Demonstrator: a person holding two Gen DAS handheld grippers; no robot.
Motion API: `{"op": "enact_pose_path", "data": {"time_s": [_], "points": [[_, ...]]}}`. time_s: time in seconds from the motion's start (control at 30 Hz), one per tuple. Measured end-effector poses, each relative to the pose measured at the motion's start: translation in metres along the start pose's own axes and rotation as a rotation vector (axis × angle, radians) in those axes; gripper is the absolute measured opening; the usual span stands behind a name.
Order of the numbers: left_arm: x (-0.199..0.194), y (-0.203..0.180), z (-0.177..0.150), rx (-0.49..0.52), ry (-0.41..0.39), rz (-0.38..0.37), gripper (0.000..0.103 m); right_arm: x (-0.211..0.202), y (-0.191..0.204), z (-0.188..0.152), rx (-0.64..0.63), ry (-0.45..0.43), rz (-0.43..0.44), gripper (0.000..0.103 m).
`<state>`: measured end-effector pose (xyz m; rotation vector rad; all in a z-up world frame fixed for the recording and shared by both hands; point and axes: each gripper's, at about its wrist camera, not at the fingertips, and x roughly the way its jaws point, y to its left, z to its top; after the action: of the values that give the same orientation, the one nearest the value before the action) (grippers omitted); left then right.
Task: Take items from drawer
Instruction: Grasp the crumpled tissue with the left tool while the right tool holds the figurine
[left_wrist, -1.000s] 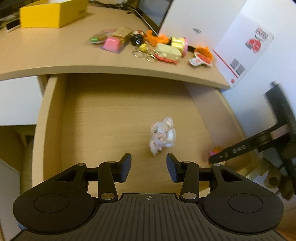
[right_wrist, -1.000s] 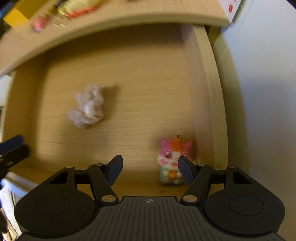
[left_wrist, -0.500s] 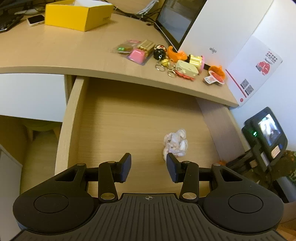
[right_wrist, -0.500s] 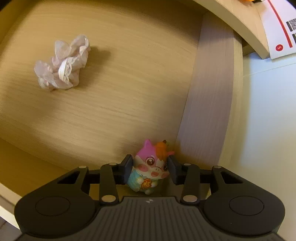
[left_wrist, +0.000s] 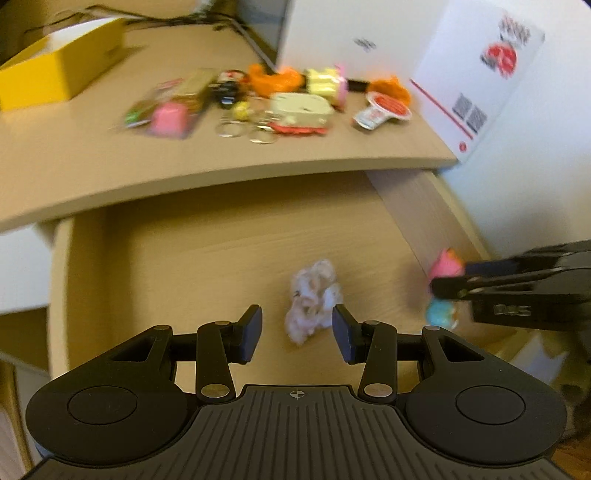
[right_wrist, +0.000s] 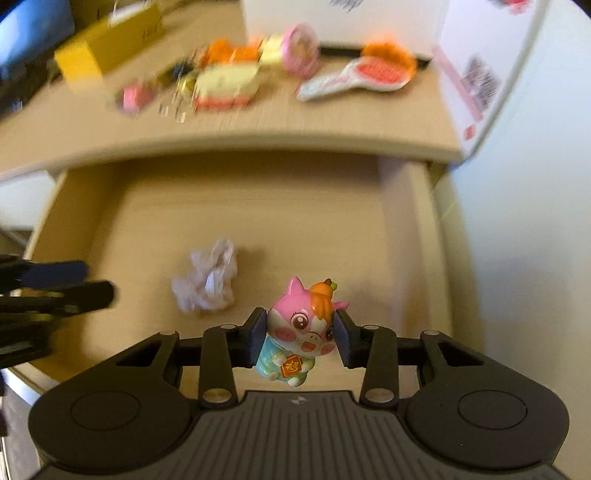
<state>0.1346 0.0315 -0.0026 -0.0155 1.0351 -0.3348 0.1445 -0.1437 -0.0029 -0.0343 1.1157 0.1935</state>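
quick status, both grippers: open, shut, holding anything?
Left gripper: open, empty, above the crumpled tissue.
Right gripper: shut on the pink cat figurine.

Desk top (left_wrist: 74, 162) runs across the view well ahead of the jaws, light wood, curved front edge. Yellow box (left_wrist: 55, 74) sits on it far ahead and left of the jaws, lid open, white inside. Dark cables (left_wrist: 122, 18) trail behind the box, blurred. White upright panel (left_wrist: 343, 33) stands at the desk's back, ahead and slightly right of the jaws, small dark logo. White card (left_wrist: 480, 74) with red print and two code squares leans ahead-right, against the pale wall (left_wrist: 535, 184).
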Motion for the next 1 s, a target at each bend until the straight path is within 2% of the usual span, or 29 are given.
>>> {"op": "enact_pose_path", "data": {"time_s": [0.1,0.2,0.3,0.5,0.53,0.57,0.6,0.63,0.77,0.87,1.0], "points": [[0.022,-0.014,0.01,0.029,0.056,0.003,0.046,-0.013,-0.011,0.002,0.026,-0.071,-0.012,0.039],[0.046,-0.025,0.014,0.07,0.122,0.045,0.046,-0.011,-0.016,-0.005,0.025,-0.106,-0.023,0.039],[0.071,-0.033,0.015,0.104,0.18,0.102,0.046,-0.005,-0.018,-0.017,0.031,-0.099,-0.012,0.039],[0.096,-0.041,0.018,0.124,0.209,0.106,0.046,0.006,-0.032,-0.028,0.083,-0.068,-0.027,0.039],[0.098,-0.042,0.018,0.127,0.209,0.102,0.046,0.007,-0.032,-0.03,0.092,-0.066,-0.025,0.039],[0.1,-0.042,0.019,0.134,0.21,0.098,0.038,0.007,-0.034,-0.031,0.1,-0.064,-0.022,0.039],[0.101,-0.043,0.019,0.144,0.21,0.088,0.028,0.007,-0.035,-0.033,0.108,-0.058,-0.016,0.039],[0.101,-0.043,0.02,0.151,0.213,0.077,0.013,0.008,-0.036,-0.034,0.118,-0.051,-0.005,0.039],[0.093,-0.039,0.024,0.129,0.246,0.042,0.011,0.006,-0.04,-0.034,0.141,-0.059,0.024,0.039],[0.08,-0.036,0.023,0.133,0.257,-0.021,0.01,0.005,-0.041,-0.032,0.148,-0.065,0.036,0.039],[0.048,-0.027,0.018,0.149,0.2,-0.085,0.009,0.003,-0.036,-0.032,0.149,-0.061,0.111,0.039]]}}
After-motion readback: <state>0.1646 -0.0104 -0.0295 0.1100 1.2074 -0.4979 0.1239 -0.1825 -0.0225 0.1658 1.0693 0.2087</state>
